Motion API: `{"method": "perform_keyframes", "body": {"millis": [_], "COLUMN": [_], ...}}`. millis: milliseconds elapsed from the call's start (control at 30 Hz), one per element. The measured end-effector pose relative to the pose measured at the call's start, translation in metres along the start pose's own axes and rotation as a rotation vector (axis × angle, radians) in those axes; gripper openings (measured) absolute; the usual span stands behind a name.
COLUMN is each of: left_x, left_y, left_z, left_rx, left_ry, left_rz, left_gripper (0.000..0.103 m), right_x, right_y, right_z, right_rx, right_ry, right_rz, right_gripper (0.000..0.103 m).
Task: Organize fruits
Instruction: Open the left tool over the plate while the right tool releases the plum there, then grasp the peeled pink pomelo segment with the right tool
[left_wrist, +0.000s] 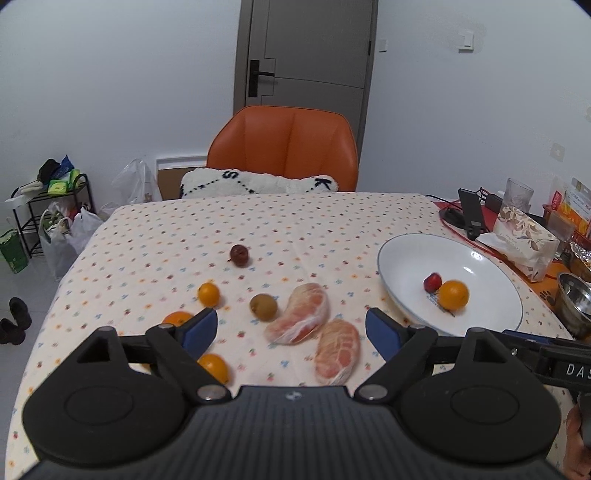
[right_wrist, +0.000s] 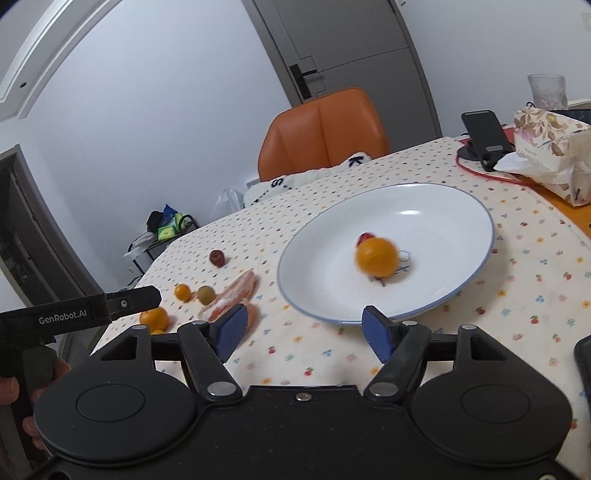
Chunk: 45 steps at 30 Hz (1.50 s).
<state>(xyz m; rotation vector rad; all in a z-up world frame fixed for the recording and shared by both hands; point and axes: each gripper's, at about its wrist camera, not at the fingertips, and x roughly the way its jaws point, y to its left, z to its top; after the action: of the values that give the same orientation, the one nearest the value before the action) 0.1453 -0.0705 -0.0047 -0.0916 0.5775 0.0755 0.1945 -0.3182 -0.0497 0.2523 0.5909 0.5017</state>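
Two grippers released, right gripper (right_wrist: 303, 328) just short of plate (right_wrist: 461, 206), orange (right_wrist: 376, 257) inside

Orange (right_wrist: 376, 257) in the plate smeared by blur, small red fruit (right_wrist: 365, 236) mostly hidden behind it, lowest orange (left_wrist: 214, 367) on the worktop partly covered by the left tongs' finger (left_wrist: 199, 332), steel bowl (left_wrist: 574, 304) cut off at right edge.

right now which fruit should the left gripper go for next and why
Probably the nearer pomelo segment: the left gripper is open and empty with that piece lying loose on the cloth right between its fingers, while the plate holds only two fruits.
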Motion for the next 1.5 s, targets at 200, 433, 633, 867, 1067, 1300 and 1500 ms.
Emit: {"method": "perform_keyframes", "body": {"millis": [200, 433, 633, 867, 1067, 1300, 1500], "left_x": [-0.009, -0.020, -0.027, -0.028, -0.021, -0.011, -0.004], "left_y": [0.014, 0.029, 0.042, 0.059, 0.071, 0.077, 0.078], "left_z": [-0.006, -0.012, -0.016, -0.022, -0.026, -0.032, -0.030], "left_rx": [-0.018, -0.037, -0.055, -0.083, -0.107, -0.123, -0.099], "left_ry": [-0.005, -0.015, -0.019, -0.014, -0.001, 0.008, -0.010], "left_rz": [0.014, 0.033, 0.053, 0.068, 0.066, 0.052, 0.052], "left_gripper": [0.086, 0.086, 0.086, 0.086, 0.086, 0.086, 0.086], "right_x": [-0.002, -0.002, 0.001, 0.012, 0.026, 0.041, 0.058], "right_y": [0.015, 0.027, 0.038, 0.049, 0.057, 0.063, 0.070], "right_z": [-0.005, -0.008, -0.013, -0.015, -0.018, -0.021, -0.018], "right_rx": [-0.016, -0.021, -0.035, -0.047, -0.056, -0.067, -0.078], "right_ry": [-0.012, -0.023, -0.015, 0.009, 0.041, 0.085, 0.112], "right_rz": [0.010, 0.028, 0.045, 0.062, 0.070, 0.079, 0.081], "right_gripper": [0.077, 0.084, 0.087, 0.087, 0.084, 0.077, 0.073]}}
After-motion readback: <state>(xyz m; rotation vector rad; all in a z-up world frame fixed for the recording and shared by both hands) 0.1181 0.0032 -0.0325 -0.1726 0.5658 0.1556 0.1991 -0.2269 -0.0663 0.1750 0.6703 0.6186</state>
